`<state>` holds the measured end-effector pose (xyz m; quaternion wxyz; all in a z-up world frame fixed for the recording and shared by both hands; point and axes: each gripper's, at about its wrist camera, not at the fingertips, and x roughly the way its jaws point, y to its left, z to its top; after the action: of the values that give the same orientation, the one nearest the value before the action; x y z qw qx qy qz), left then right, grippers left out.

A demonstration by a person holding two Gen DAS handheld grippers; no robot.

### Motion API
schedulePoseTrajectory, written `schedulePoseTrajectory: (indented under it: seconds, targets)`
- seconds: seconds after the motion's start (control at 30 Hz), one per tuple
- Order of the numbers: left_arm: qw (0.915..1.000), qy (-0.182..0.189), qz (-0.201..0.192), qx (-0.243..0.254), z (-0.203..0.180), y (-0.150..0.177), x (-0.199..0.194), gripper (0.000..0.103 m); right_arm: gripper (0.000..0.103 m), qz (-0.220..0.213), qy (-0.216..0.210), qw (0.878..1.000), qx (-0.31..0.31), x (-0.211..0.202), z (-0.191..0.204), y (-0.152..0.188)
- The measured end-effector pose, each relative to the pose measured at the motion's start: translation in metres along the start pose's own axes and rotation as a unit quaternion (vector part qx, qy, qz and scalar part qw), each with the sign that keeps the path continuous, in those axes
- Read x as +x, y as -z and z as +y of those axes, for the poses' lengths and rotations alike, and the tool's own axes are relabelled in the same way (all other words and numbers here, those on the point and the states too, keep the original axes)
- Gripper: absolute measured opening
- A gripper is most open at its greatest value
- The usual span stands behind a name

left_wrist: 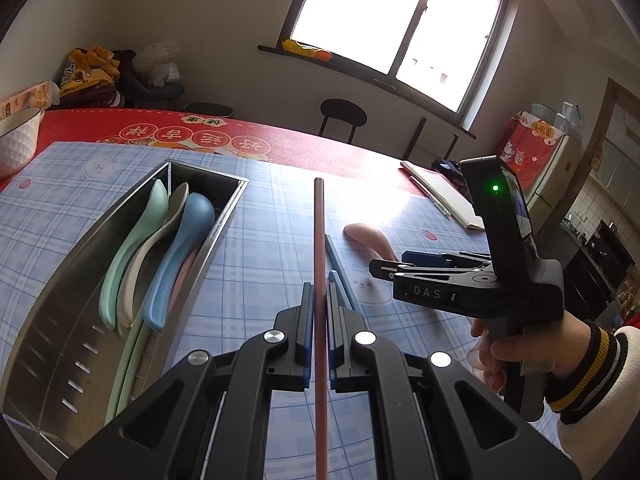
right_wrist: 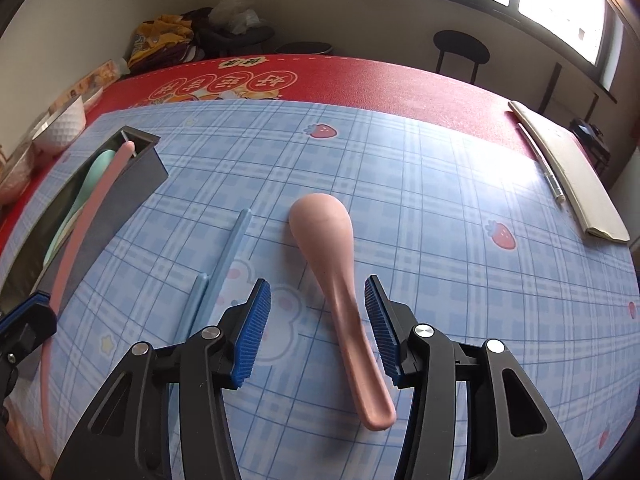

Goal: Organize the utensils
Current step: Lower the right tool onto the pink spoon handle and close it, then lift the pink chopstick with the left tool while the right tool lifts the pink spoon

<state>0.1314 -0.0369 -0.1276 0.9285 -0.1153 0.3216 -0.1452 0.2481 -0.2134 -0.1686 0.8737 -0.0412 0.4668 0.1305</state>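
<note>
My left gripper (left_wrist: pixel 319 300) is shut on a pink chopstick (left_wrist: pixel 319 232) that points away over the mat, beside the metal utensil box (left_wrist: pixel 224 216). The box holds green, beige and blue spoons (left_wrist: pixel 180 256). In the right wrist view the pink chopstick (right_wrist: pixel 80 232) hangs over the box (right_wrist: pixel 140 168). My right gripper (right_wrist: pixel 317 300) is open and straddles the handle of a pink spoon (right_wrist: pixel 324 232) lying bowl-down on the mat. Its pads do not press on the handle. Two blue chopsticks (right_wrist: pixel 228 256) lie just left of the spoon.
A blue plaid mat (right_wrist: pixel 420 208) covers a red tablecloth (right_wrist: pixel 380 76). A white bowl (right_wrist: pixel 64 128) stands at the far left. A notebook with a pen (right_wrist: pixel 568 184) lies at the right edge. A black stool (right_wrist: pixel 460 46) stands beyond the table.
</note>
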Motion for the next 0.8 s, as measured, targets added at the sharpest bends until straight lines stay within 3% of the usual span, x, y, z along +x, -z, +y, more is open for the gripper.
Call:
schedulePoseTrajectory:
  seconds: [0.13, 0.37, 0.5, 0.63, 0.8]
  targets:
    - [1.0, 0.001, -0.002, -0.002, 0.0, -0.001, -0.002, 0.006, 0.046, -0.002, -0.007, 1.0, 0.016, 0.005, -0.004, -0.006]
    - [1.0, 0.002, -0.003, -0.001, 0.001, -0.001, -0.002, 0.006, 0.023, 0.005, -0.001, 1.0, 0.029, 0.008, -0.01, -0.012]
    - [1.0, 0.0, -0.001, -0.003, 0.002, -0.001, -0.001, 0.006, 0.022, 0.008, -0.007, 1.0, 0.025, 0.004, -0.009, -0.008]
    - [1.0, 0.0, -0.001, -0.008, 0.004, -0.001, -0.001, 0.006, 0.021, -0.015, -0.031, 0.998, 0.048, -0.007, -0.013, 0.004]
    - [1.0, 0.0, 0.0, -0.008, 0.003, -0.002, -0.001, 0.006, 0.021, -0.066, -0.097, 0.989, 0.095, -0.03, -0.017, 0.016]
